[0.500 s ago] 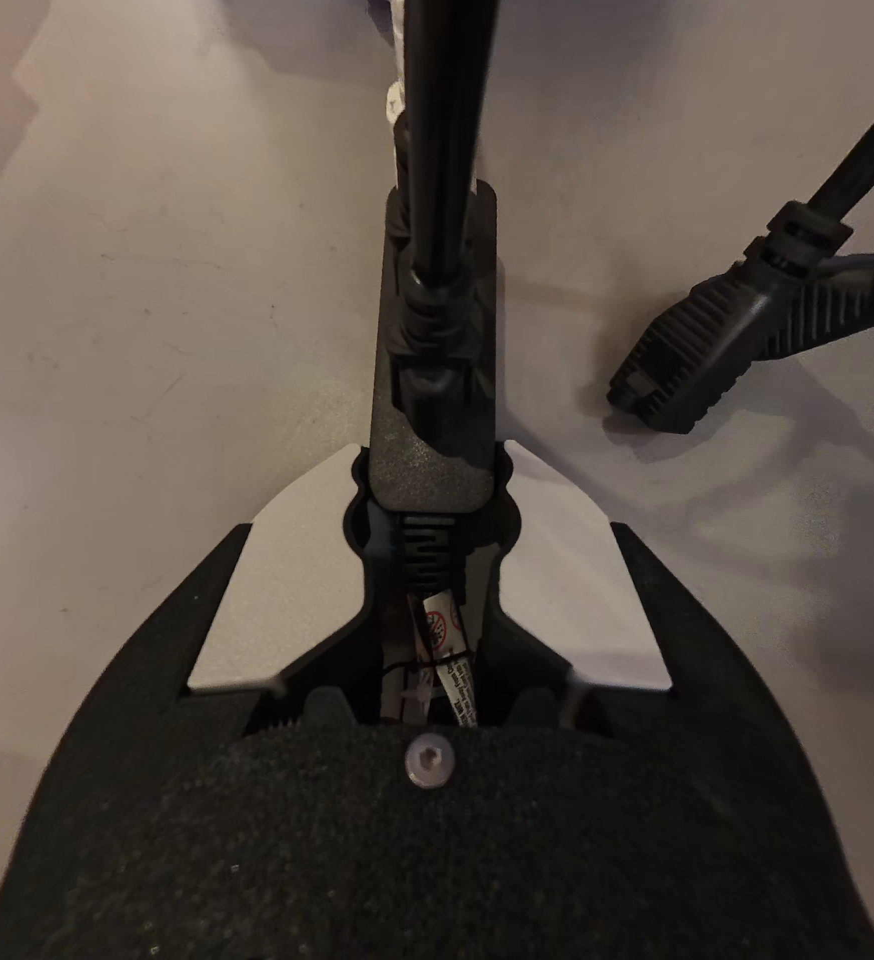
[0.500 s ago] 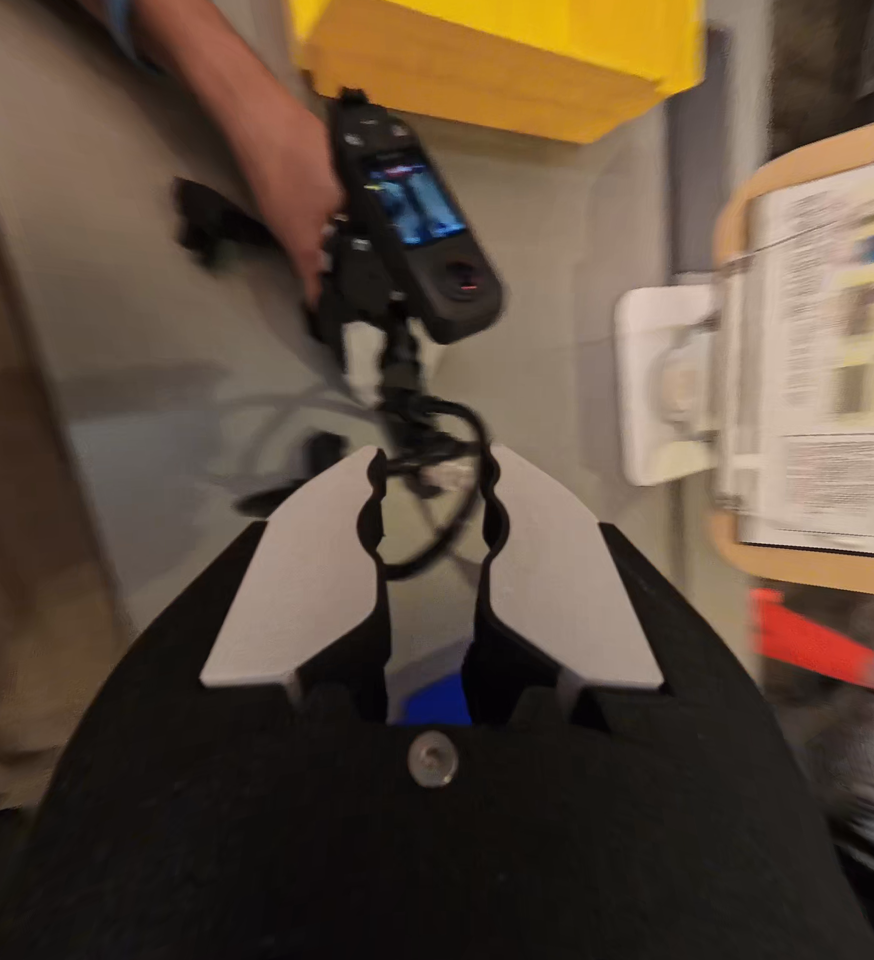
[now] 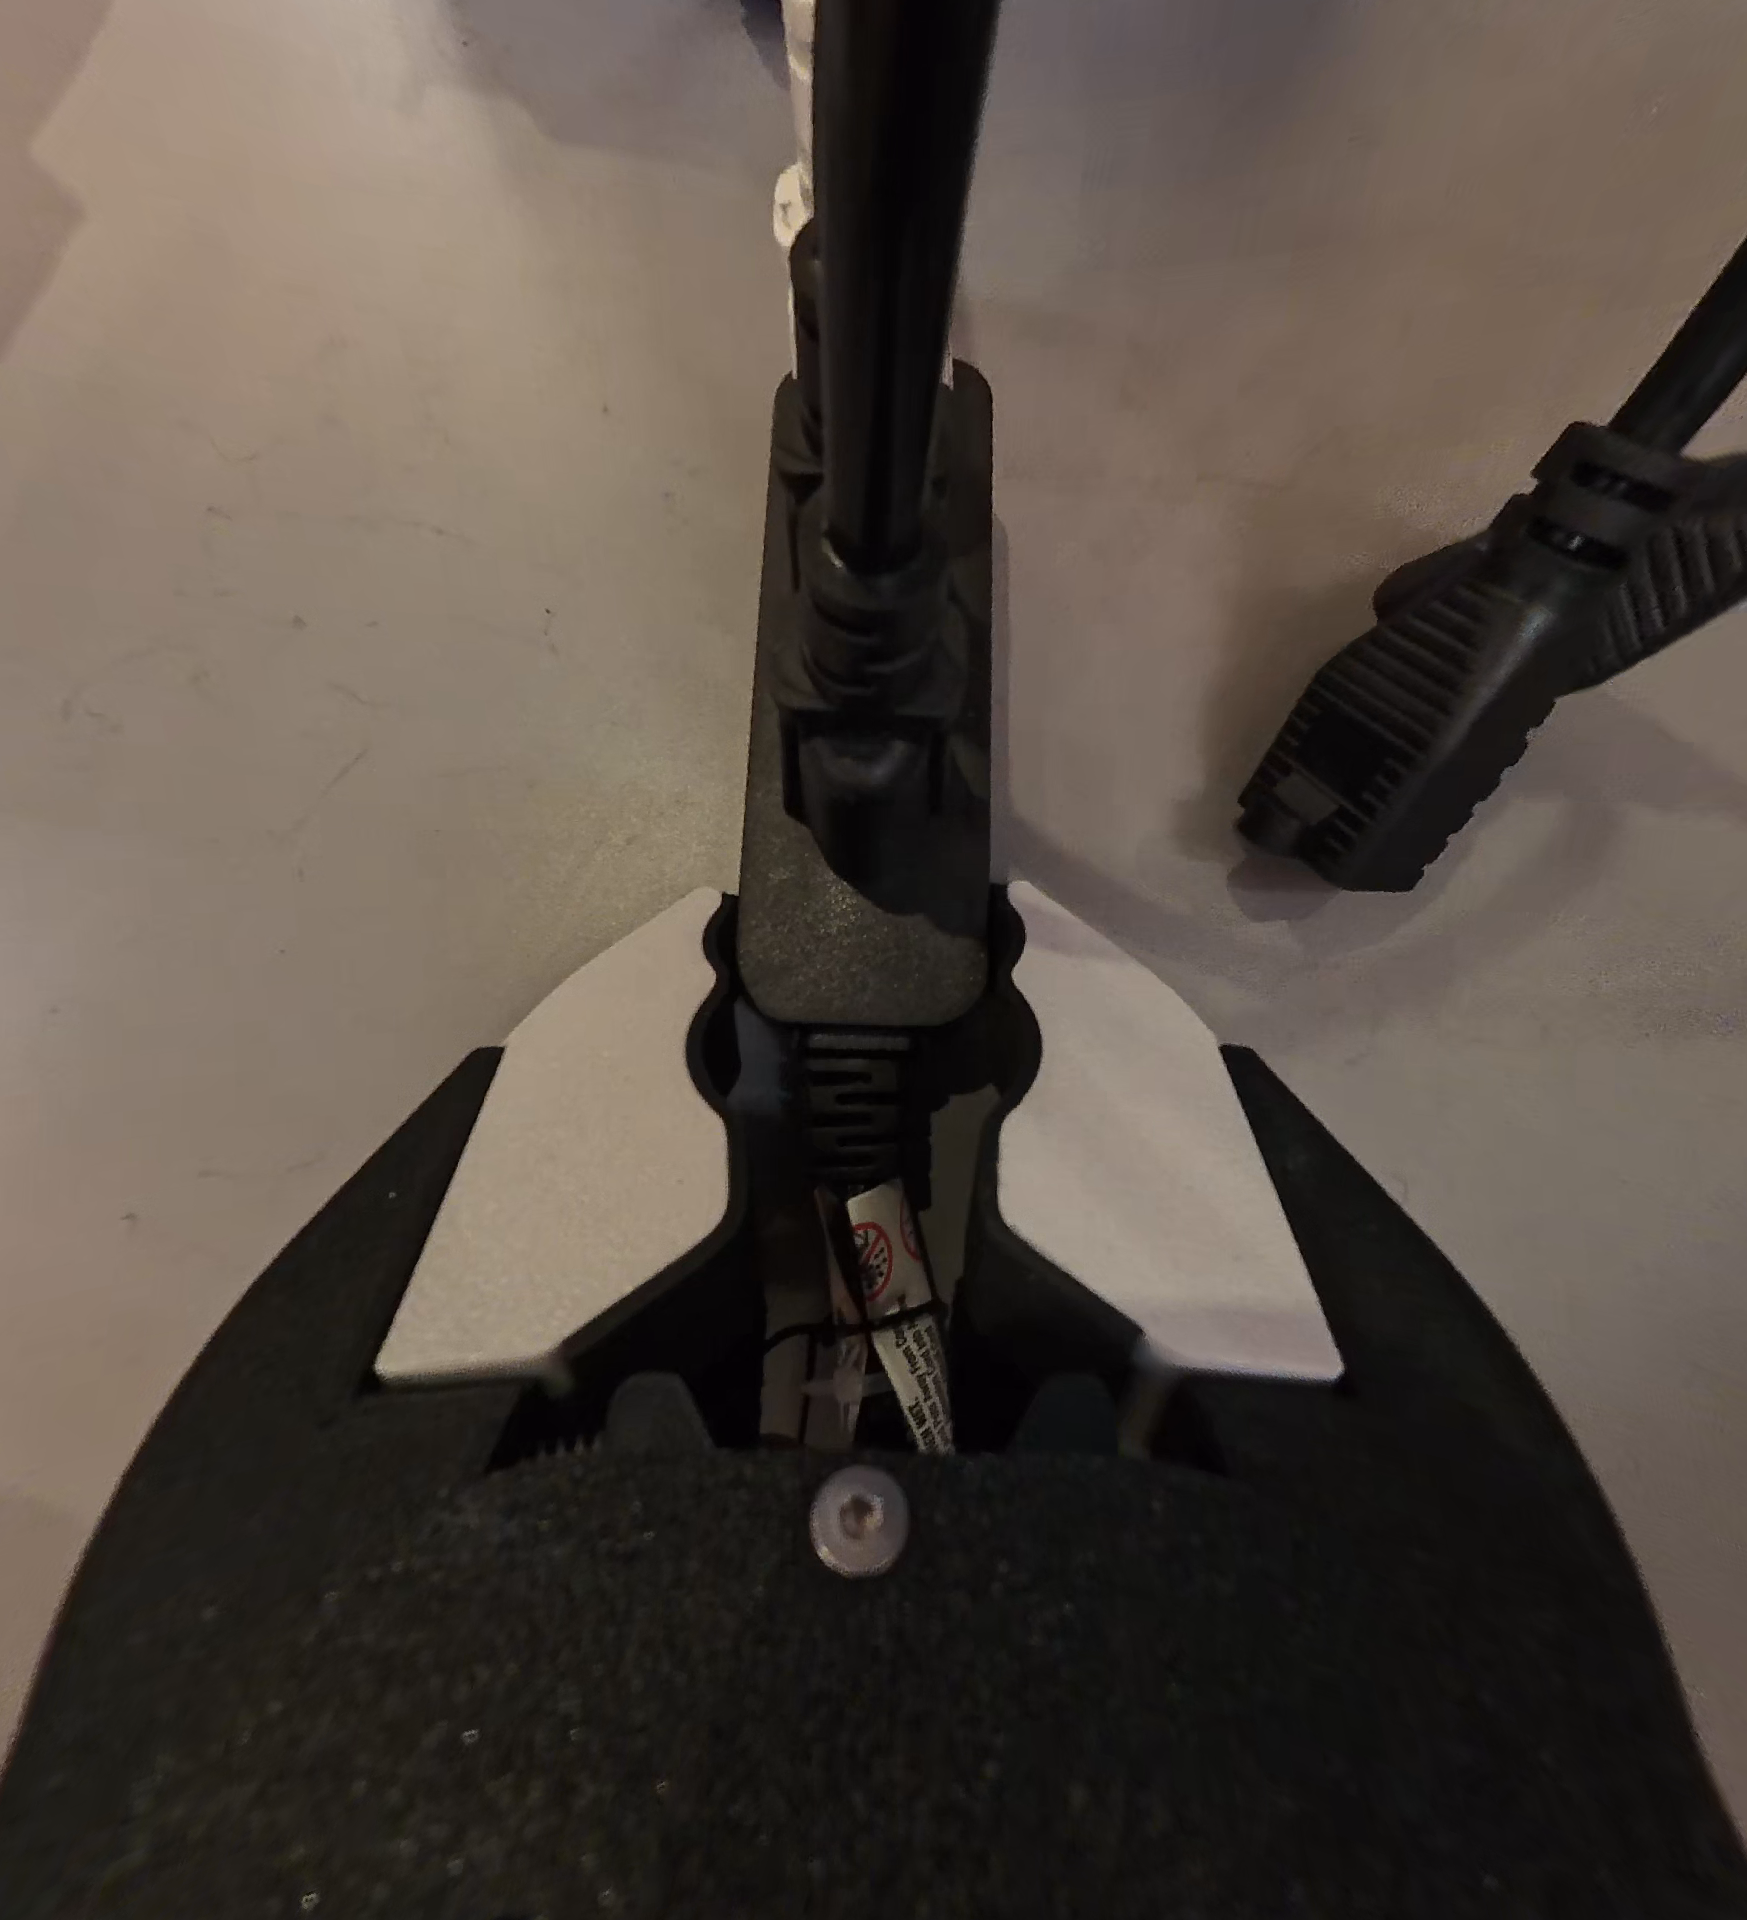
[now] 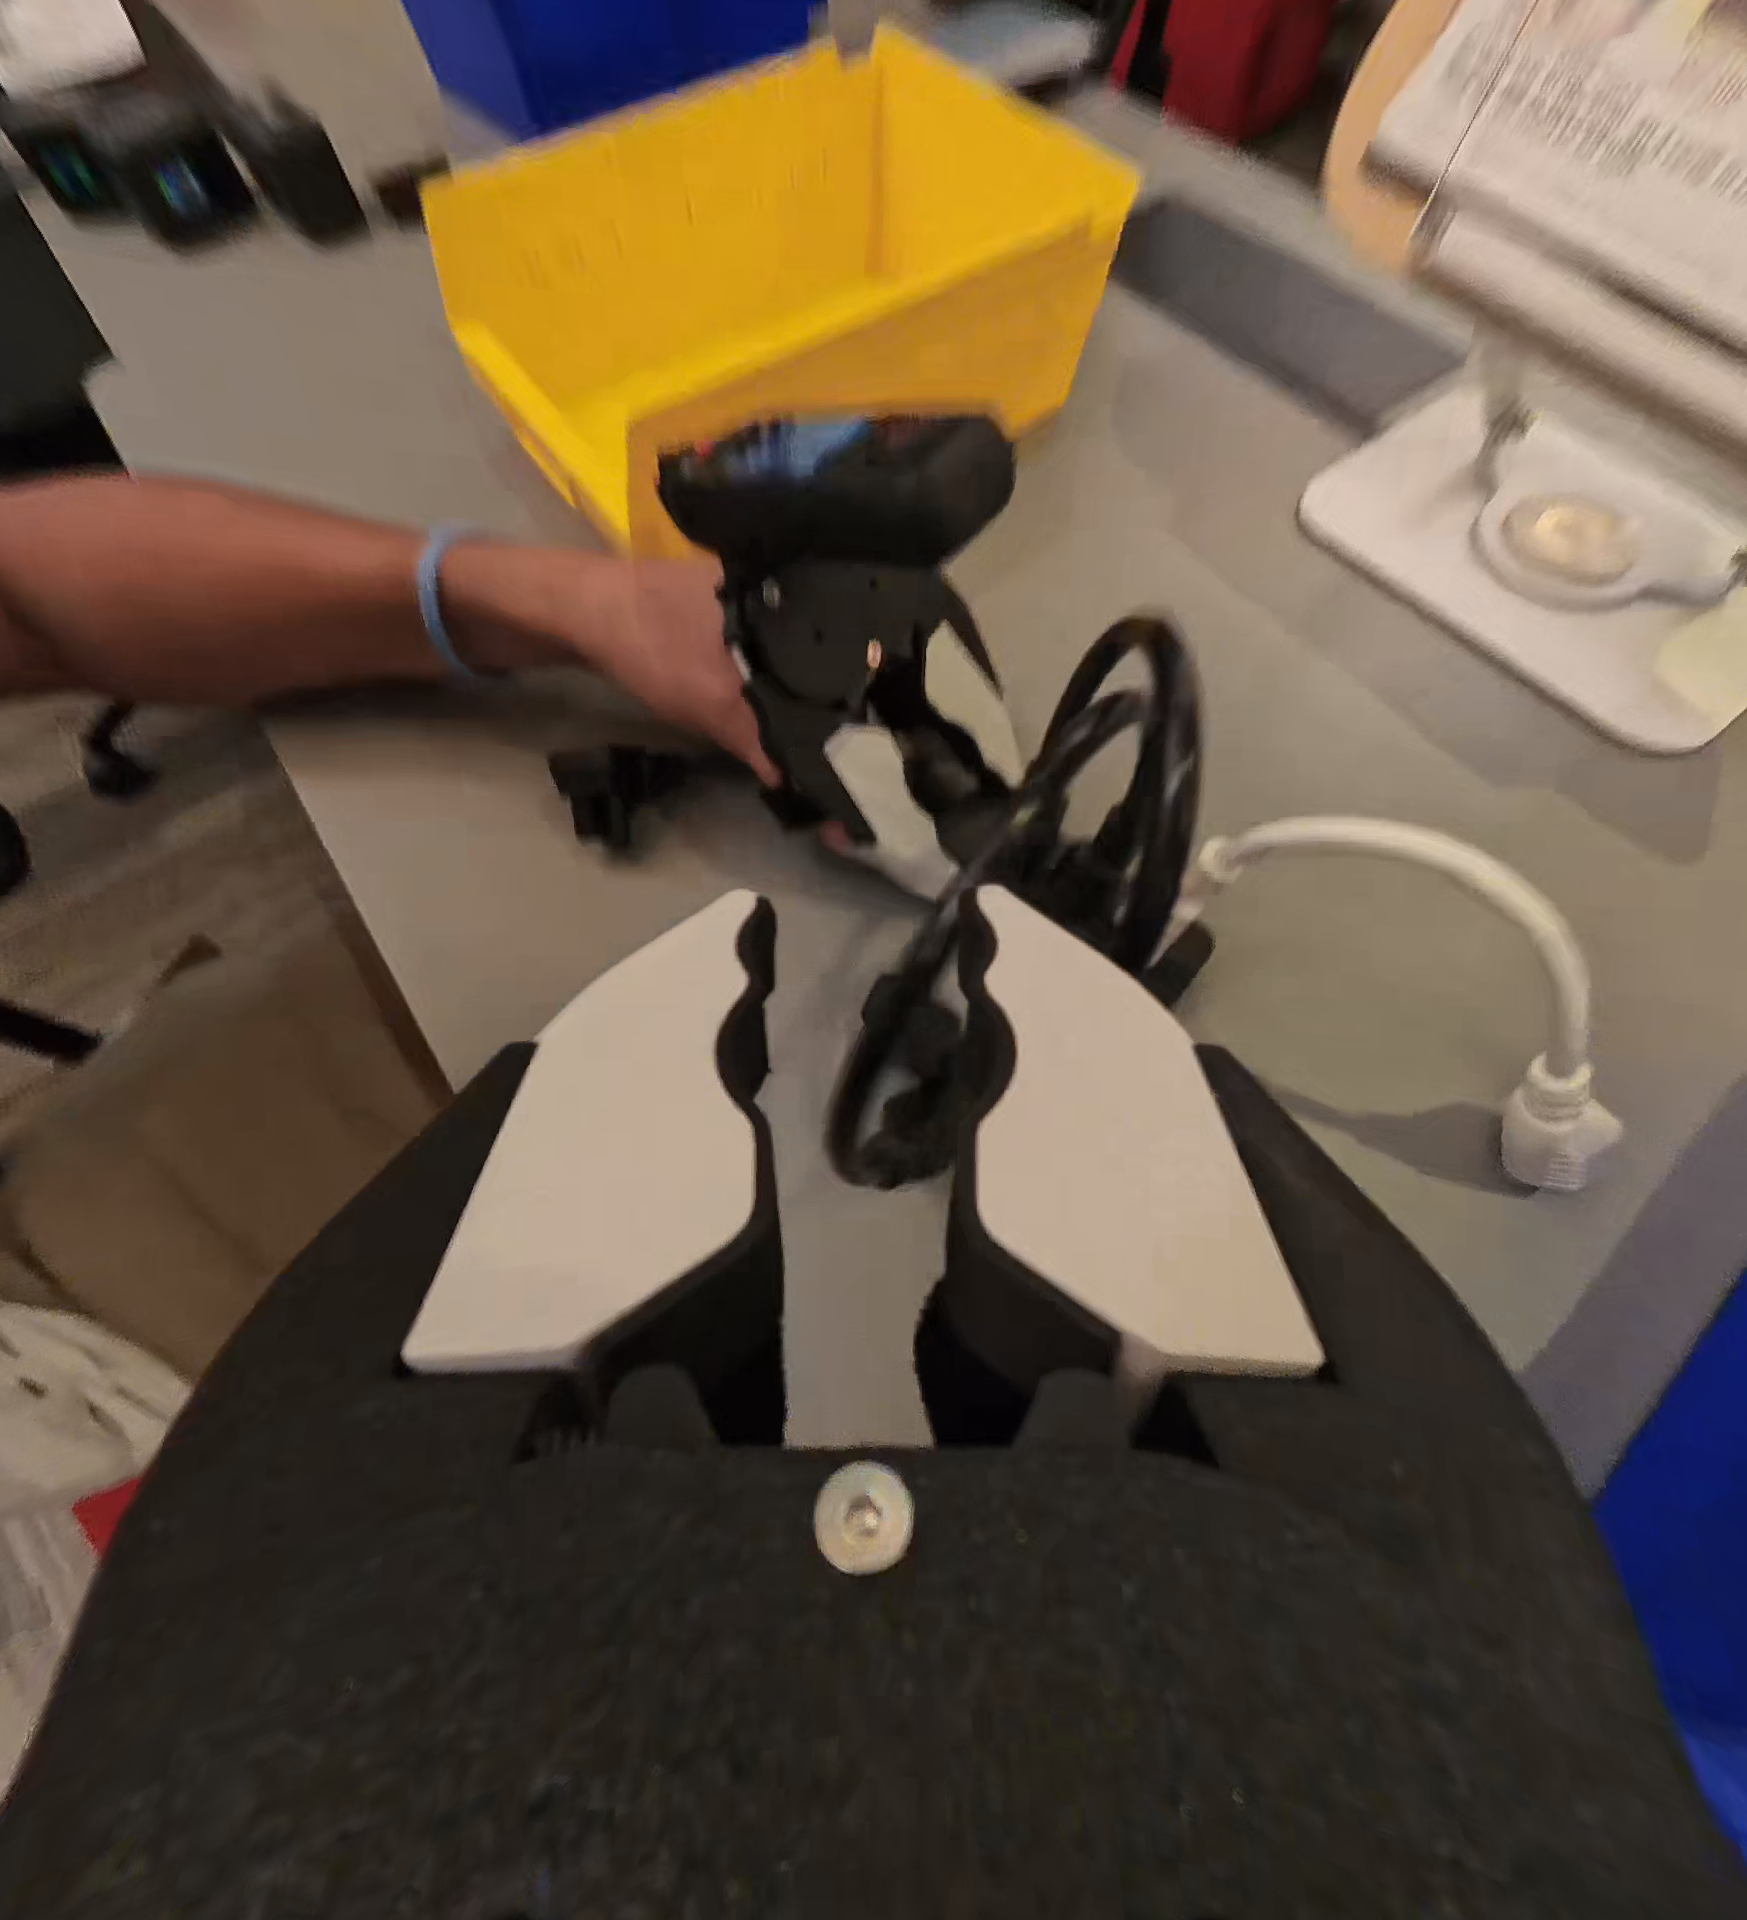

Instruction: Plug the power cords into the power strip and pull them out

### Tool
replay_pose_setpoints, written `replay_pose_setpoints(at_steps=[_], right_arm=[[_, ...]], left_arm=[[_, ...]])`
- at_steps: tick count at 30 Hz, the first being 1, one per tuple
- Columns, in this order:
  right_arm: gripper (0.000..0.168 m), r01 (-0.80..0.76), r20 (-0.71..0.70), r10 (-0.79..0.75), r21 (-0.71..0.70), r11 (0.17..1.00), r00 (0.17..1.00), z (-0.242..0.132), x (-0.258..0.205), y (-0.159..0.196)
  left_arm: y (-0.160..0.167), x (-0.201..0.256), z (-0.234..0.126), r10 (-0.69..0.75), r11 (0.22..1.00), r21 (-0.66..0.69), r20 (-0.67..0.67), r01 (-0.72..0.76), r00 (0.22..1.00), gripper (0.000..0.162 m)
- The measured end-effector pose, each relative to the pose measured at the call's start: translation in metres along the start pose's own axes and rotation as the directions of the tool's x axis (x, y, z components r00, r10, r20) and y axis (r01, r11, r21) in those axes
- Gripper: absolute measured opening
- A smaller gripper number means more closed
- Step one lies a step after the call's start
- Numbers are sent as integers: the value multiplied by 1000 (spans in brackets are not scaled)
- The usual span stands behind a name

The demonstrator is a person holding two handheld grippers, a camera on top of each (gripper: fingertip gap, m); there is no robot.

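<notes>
Grey and matte, the table is seen from both wrist views. In the left wrist view, the near end of a black power strip is clamped between the two white fingers of the left tool. On the strip's upper face a black plug is seated, and its black cord rises out of the top of the picture. A second black plug lies loose on the table to the right, apart from the strip.

In the right wrist view, the right tool is held above the table with its fingers parted and nothing between them. Beyond it, a coil of black cord and a white cord with a white plug lie on the table. Farther back a yellow bin is seen, and a person's hand grips the handle of the other tool, though the picture is blurred.
</notes>
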State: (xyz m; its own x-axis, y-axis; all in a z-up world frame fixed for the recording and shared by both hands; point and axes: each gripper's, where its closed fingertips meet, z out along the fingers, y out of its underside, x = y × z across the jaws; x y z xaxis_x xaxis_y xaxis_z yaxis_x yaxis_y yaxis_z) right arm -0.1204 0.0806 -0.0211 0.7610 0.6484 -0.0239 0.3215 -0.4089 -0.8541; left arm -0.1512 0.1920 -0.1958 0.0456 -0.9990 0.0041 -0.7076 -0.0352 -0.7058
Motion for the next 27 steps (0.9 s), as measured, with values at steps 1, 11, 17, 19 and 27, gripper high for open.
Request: replay_pose_setpoints(at_steps=[1,11,17,19,27], right_arm=[[33,7,-10,-7,48,999,1000,-7,5,-9],[14,-3,-47,-5,-176,984,999,56,60,54],[8,123,-317,-143,-80,989,938,23,115,-4],[8,285,-380,-324,-157,946,866,10,125,-40],[7,695,-161,-812,-442,567,560,112,148,-118]], left_arm=[[0,0,0,0,1000,0,1,0,1000,45],[1,1,-1,2,1000,0,0,-2,1000,45],[0,5,-1,26,1000,4,-13,-26,1000,45],[-1,8,0,39,999,9,-17,-39,999,45],[-1,10,1,32,999,5,-24,-32,999,45]])
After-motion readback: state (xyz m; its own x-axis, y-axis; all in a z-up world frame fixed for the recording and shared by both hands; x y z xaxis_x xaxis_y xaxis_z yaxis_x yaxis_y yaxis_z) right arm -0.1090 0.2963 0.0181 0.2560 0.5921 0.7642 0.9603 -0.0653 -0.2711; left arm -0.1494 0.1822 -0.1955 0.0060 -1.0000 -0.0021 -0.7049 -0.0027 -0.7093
